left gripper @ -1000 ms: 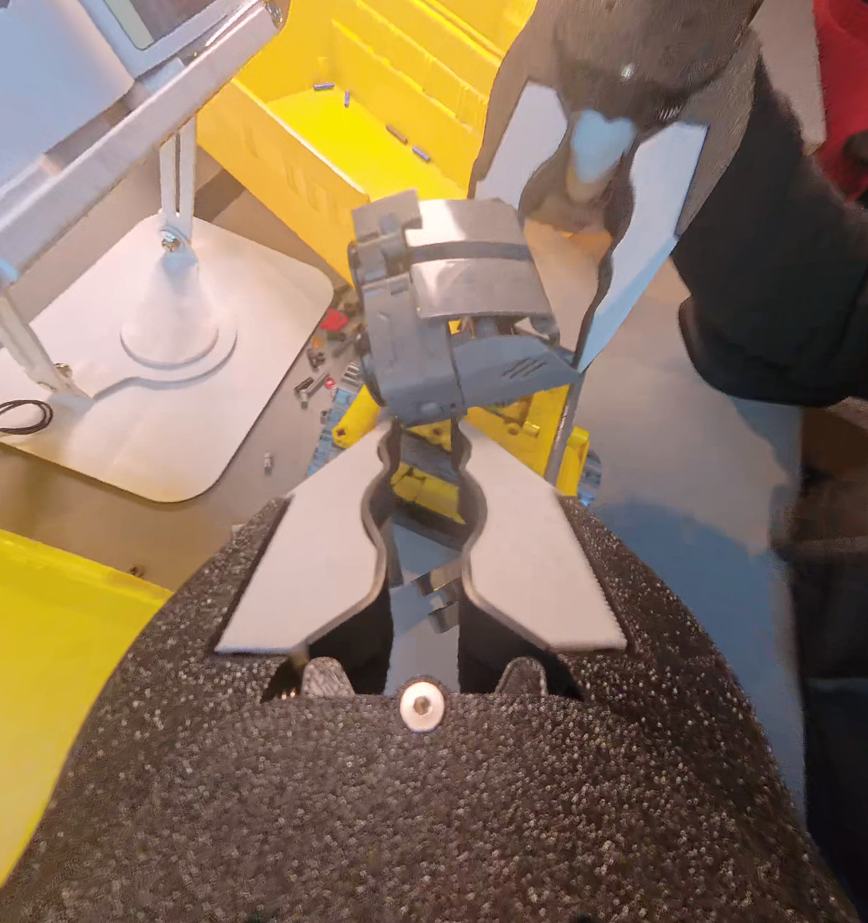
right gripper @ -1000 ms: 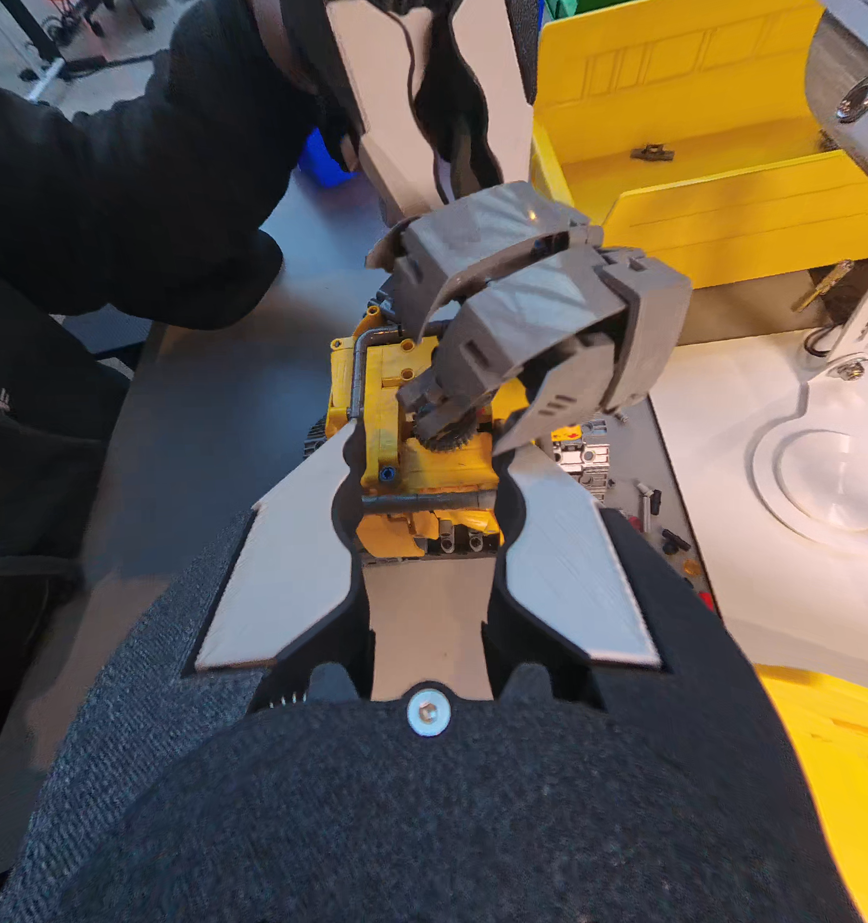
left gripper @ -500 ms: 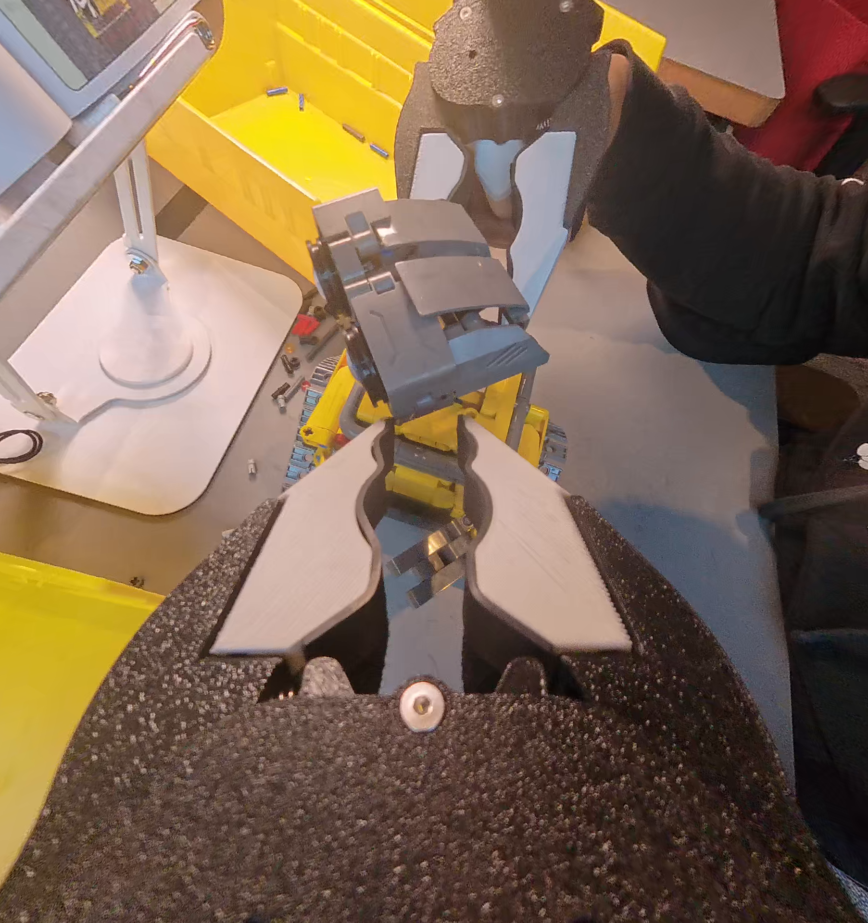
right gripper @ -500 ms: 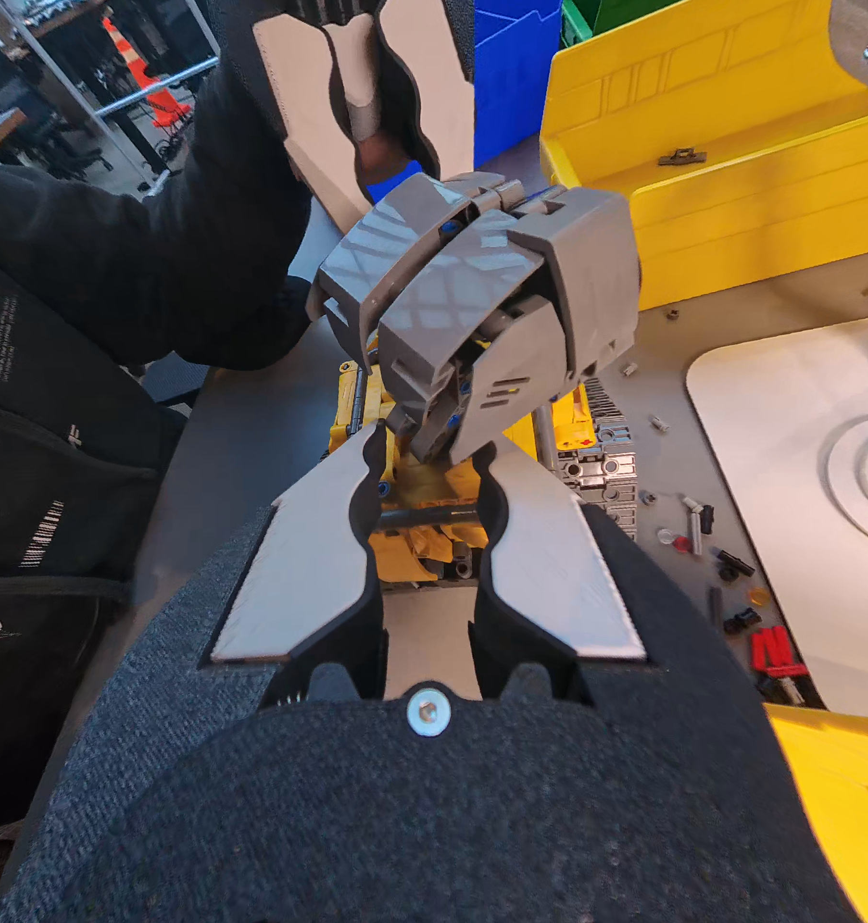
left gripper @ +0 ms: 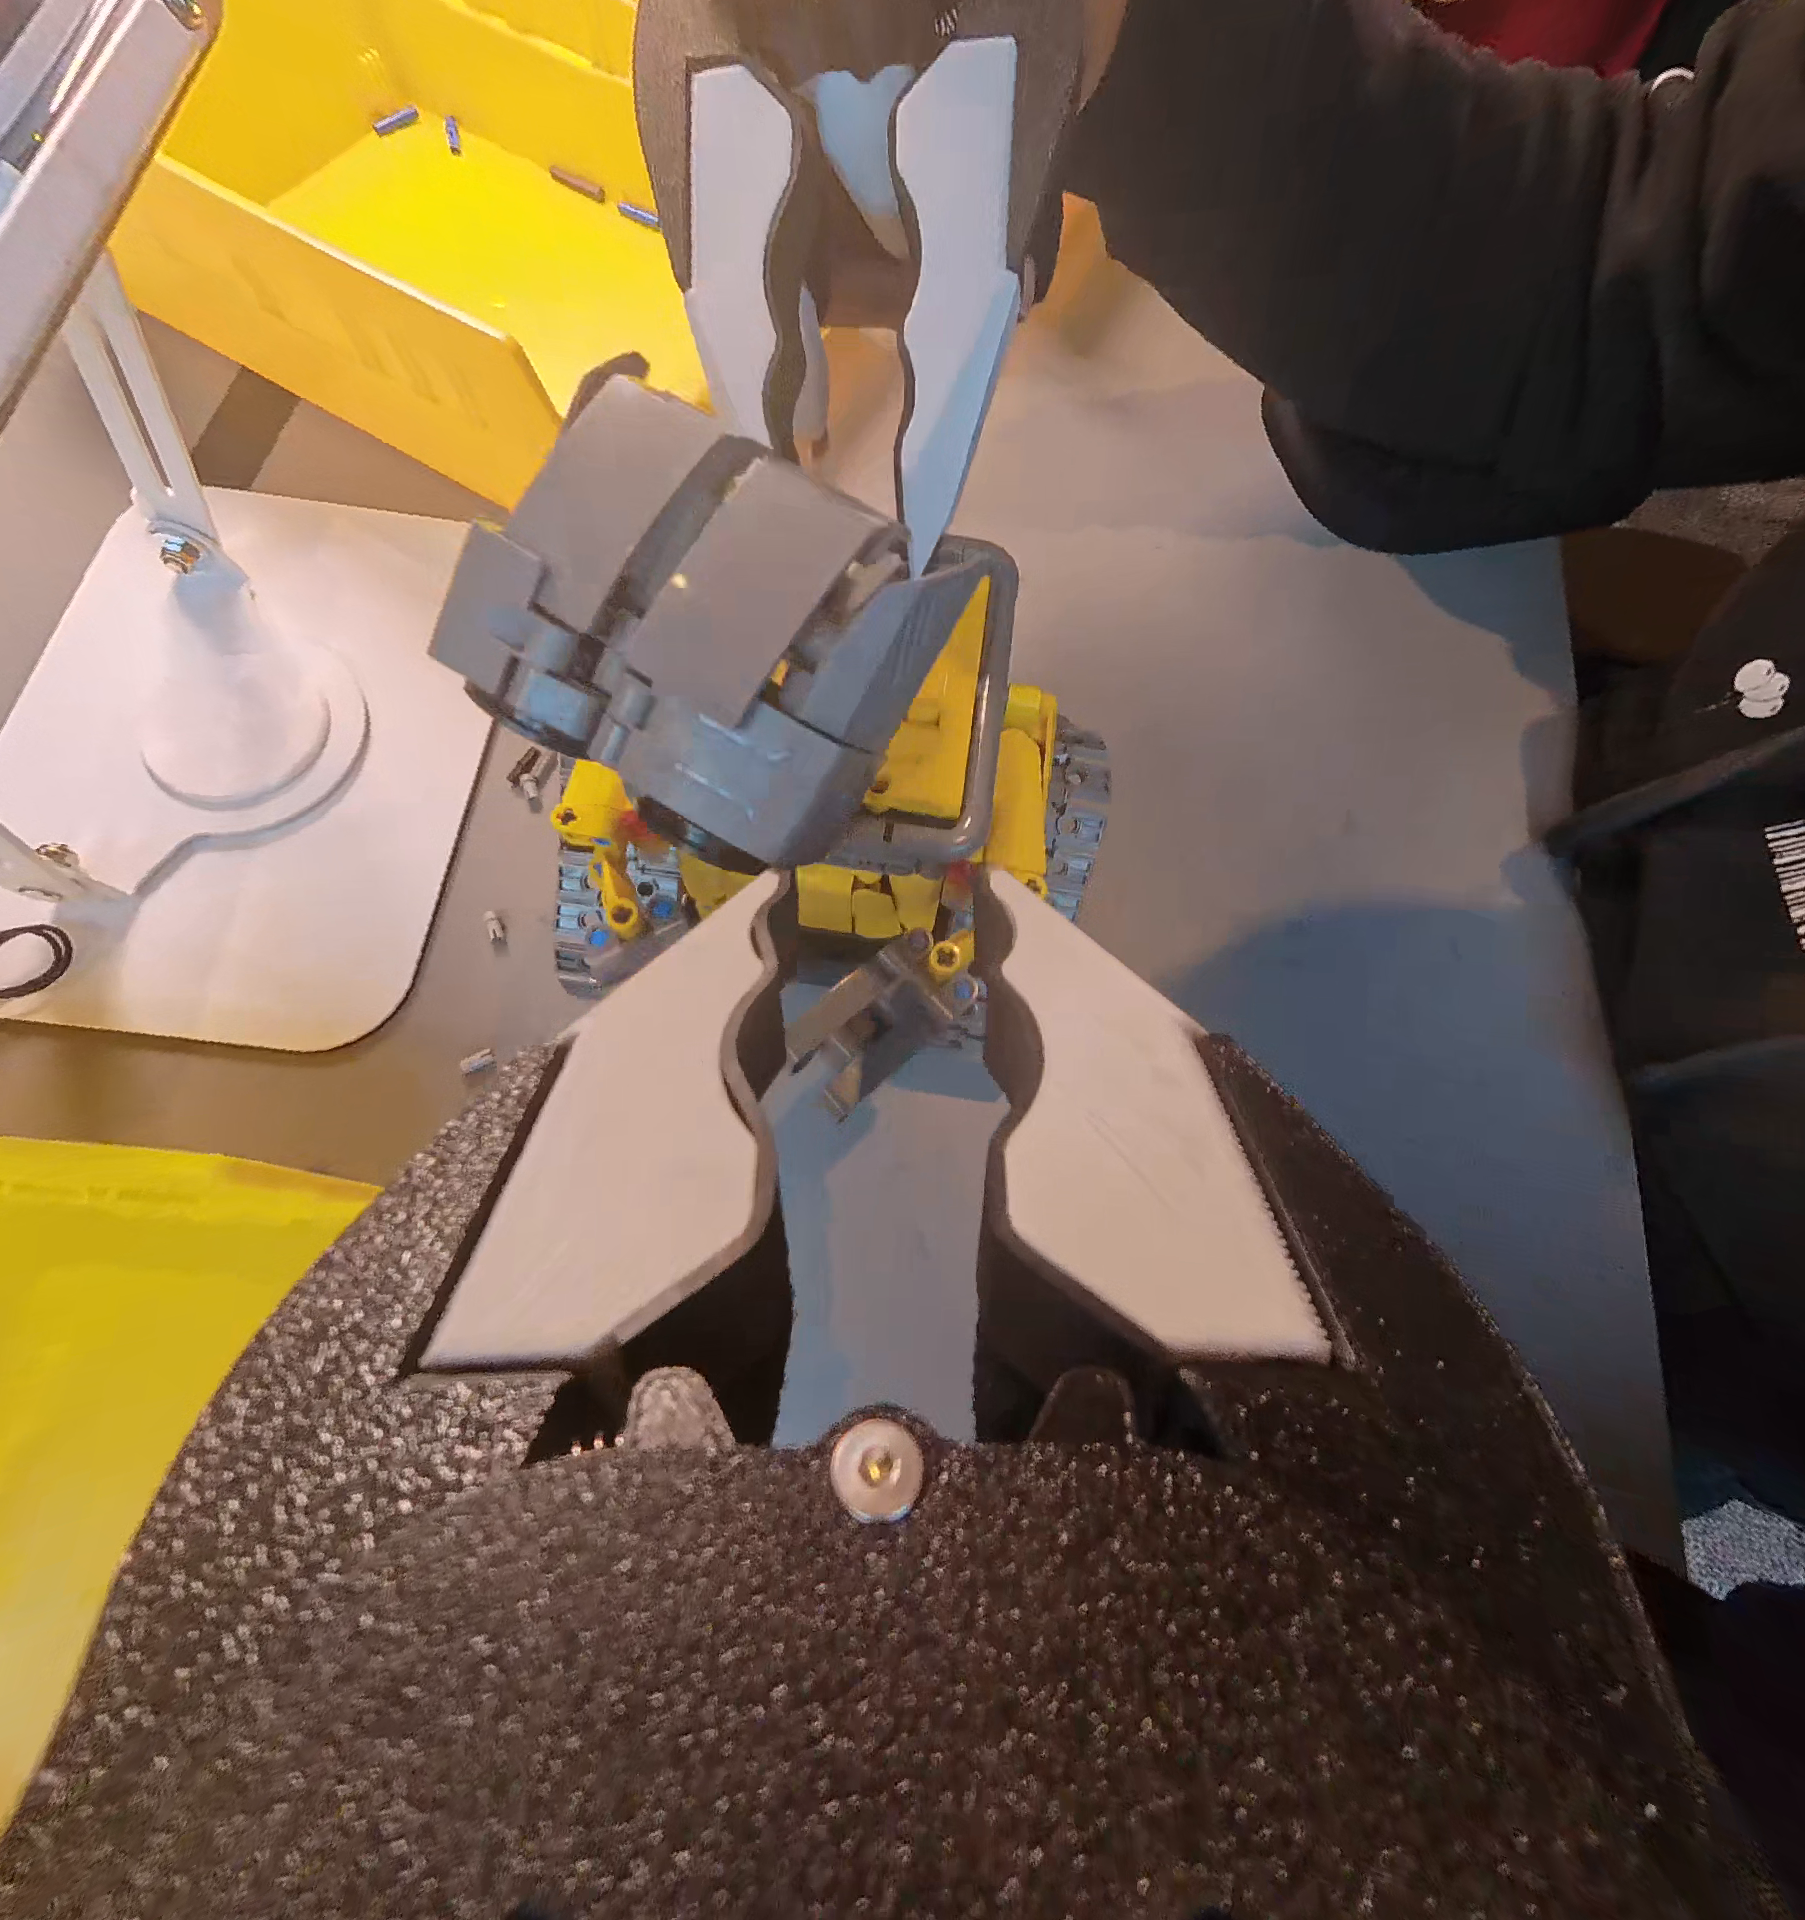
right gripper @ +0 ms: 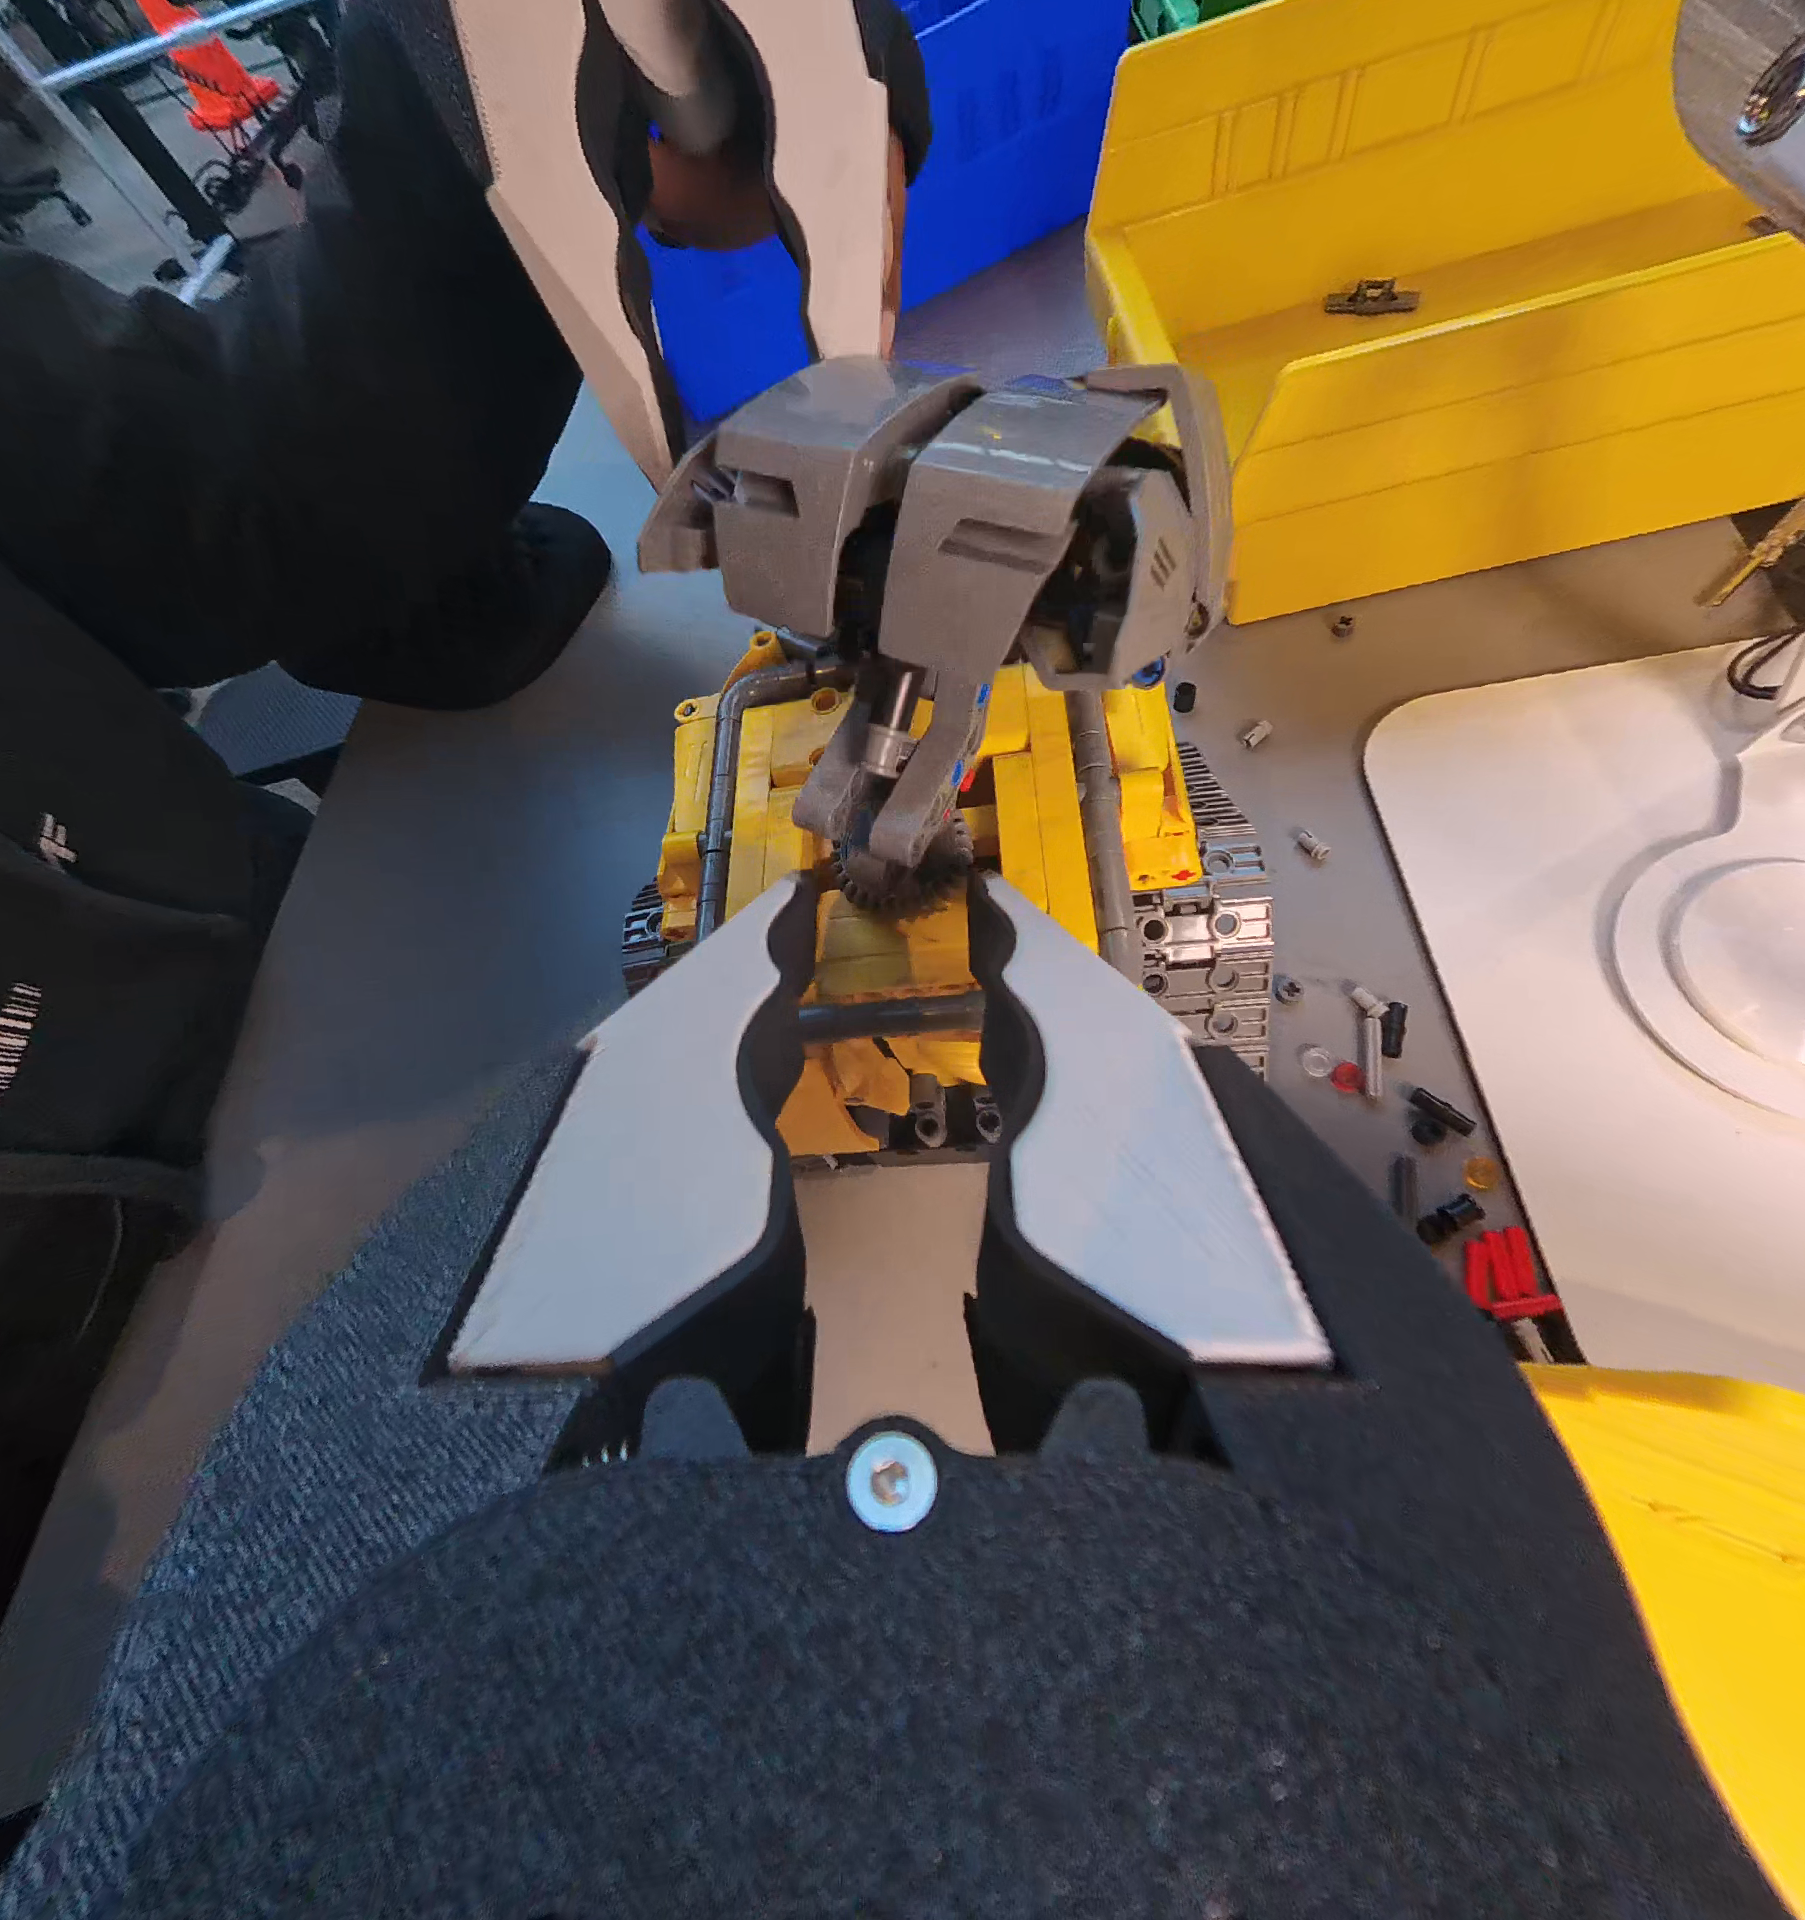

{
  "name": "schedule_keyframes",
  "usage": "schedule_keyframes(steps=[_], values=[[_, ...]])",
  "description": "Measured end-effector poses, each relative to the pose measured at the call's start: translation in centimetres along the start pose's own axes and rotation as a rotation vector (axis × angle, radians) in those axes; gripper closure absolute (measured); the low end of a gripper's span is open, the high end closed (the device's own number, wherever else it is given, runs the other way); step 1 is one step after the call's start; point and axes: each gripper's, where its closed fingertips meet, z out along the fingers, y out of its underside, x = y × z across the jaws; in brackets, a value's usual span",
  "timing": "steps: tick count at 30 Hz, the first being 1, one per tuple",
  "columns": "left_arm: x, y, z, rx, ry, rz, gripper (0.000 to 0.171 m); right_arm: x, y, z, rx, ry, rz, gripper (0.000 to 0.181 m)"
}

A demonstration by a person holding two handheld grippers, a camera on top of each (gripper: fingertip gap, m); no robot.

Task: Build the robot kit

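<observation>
— Where did the yellow brick-built tracked robot model sit?

— On the grey tabletop, treads down, its grey two-lobed head raised on a thin neck that rose from the body and leaned toward the white stand base.

— And the grippers?

— The right gripper stood part open at the neck's foot, beside a small gear; whether it touched, I couldn't tell. The left gripper was also part open, holding nothing.

— Any difference between views?

— Only the left showed grey linkage bars between its fingers; only the right showed the blue bin.
</observation>
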Motion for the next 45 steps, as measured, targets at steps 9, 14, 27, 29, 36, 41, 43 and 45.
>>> schedule_keyframes(steps=[9,14,27,29,36,41,43,45], values=[[0.8,1.4,-0.9,-0.019,0.059,0.024,0.136,-0.2,-1.1,0.4,-0.021,0.090,-0.071,0.133],[-0.9,1.1,-2.4,0.056,-0.006,0.002,0.125,0.0,-1.5,0.9,-0.028,0.135,-0.122,0.150],[-1.9,-2.2,1.4,0.239,-0.023,0.075,0.070,-0.2,-1.5,0.5,0.153,-0.022,-0.131,0.155],[-2.0,-2.1,1.6,0.234,-0.033,0.088,0.083,-0.1,-1.5,0.5,0.143,-0.014,-0.135,0.155],[-2.1,-1.9,1.6,0.233,-0.037,0.090,0.091,-0.2,-2.0,-0.1,0.119,0.053,-0.200,0.156],[-2.1,-1.9,1.6,0.233,-0.040,0.091,0.091,-0.7,-3.4,-0.4,0.156,0.079,-0.232,0.157],[-2.1,-1.9,1.6,0.234,-0.040,0.090,0.091,-0.8,-3.7,0.0,0.154,0.103,-0.254,0.161],[-2.1,-1.9,1.6,0.235,-0.040,0.090,0.091,-0.7,-4.1,0.3,0.157,0.139,-0.278,0.163]])
